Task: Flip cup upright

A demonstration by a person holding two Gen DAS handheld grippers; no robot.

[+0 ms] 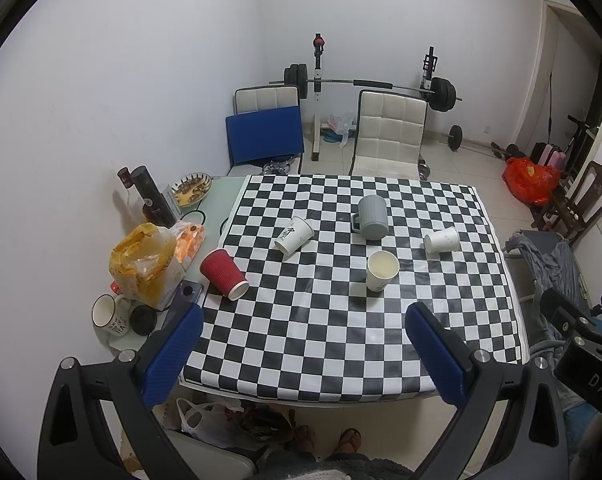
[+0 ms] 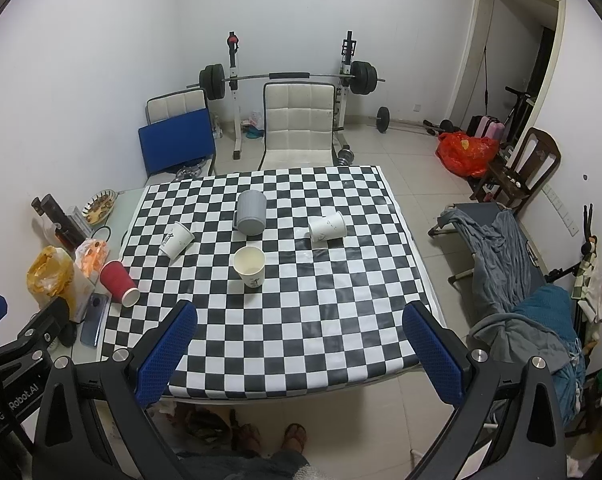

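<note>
On the checkered tablecloth a white paper cup stands upright near the middle. A red ribbed cup lies on its side at the left. Two white paper cups lie on their sides. A grey mug stands upside down at the back. The same cups show in the right wrist view: upright, red, grey, white. My left gripper and right gripper are open and empty, above the table's near edge.
Left of the cloth stand a dark bottle, a snack bowl, a yellow bag, a phone and a white mug. Chairs and a barbell rack stand behind the table. A cot with clothes is at the right.
</note>
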